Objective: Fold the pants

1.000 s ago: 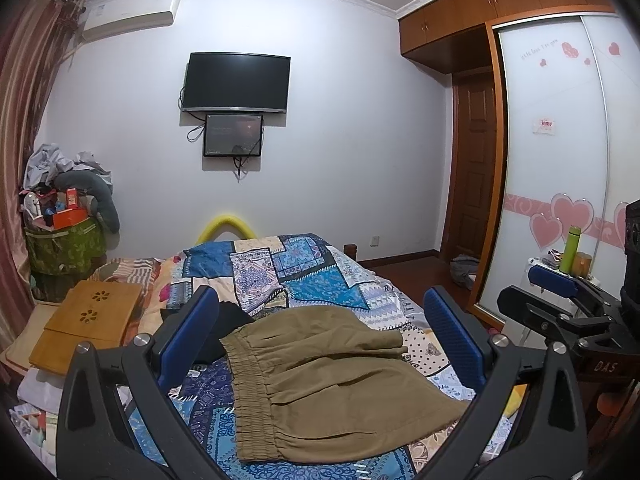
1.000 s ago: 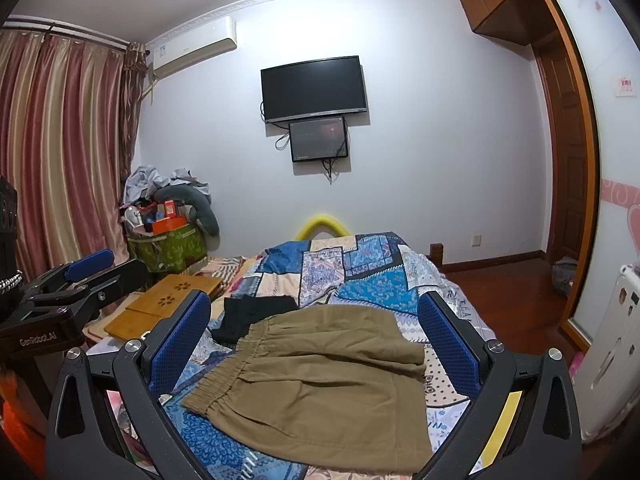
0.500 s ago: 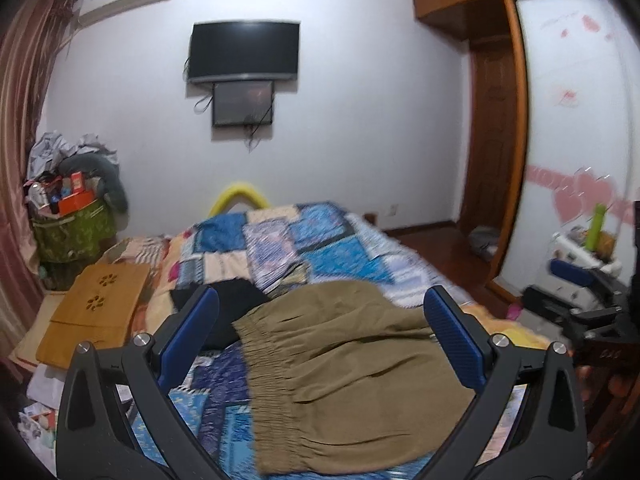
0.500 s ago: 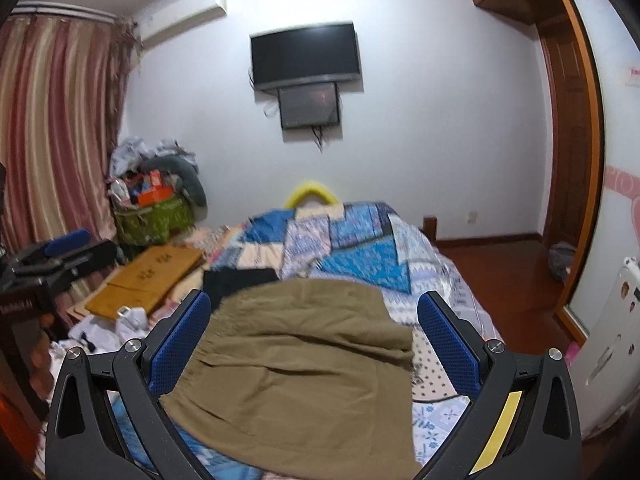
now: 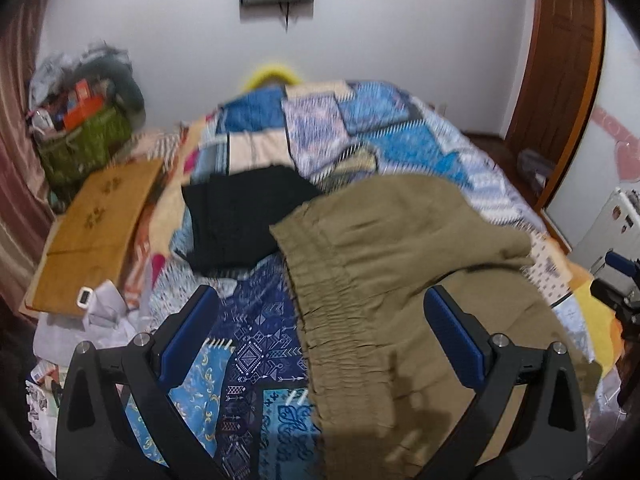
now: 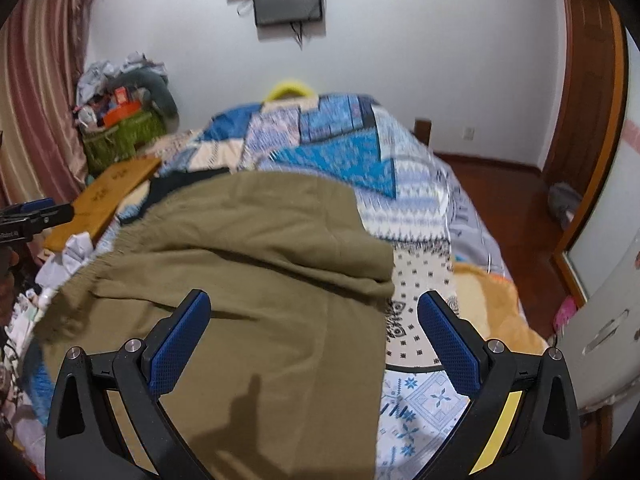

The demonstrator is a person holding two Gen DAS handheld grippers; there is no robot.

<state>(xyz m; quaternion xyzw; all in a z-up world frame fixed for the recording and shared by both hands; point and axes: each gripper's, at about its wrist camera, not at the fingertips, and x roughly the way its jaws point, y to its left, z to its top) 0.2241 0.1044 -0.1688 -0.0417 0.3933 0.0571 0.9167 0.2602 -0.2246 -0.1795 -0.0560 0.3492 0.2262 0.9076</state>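
Note:
Olive-brown pants (image 5: 400,280) (image 6: 248,280) lie folded on a patchwork quilt, the gathered elastic waistband (image 5: 340,312) facing left. My left gripper (image 5: 320,320) hangs open above the waistband, with its blue pads on either side of it and nothing held. Over the pants' right side near their edge, my right gripper (image 6: 314,328) is also open and empty. The left gripper's tip (image 6: 28,210) shows at the far left of the right wrist view, and the right gripper's tip (image 5: 616,276) at the far right of the left wrist view.
A folded black garment (image 5: 240,220) lies left of and behind the pants. A wooden lap desk (image 5: 96,232) and crumpled white items (image 5: 100,316) sit at the bed's left edge. A green basket of clutter (image 5: 84,148) stands in the corner. A white appliance (image 6: 604,320) stands right of the bed.
Both grippers have tilted downward and moved closer to the bed, so the pants now fill the lower views. Both stay open. The pants have not moved.

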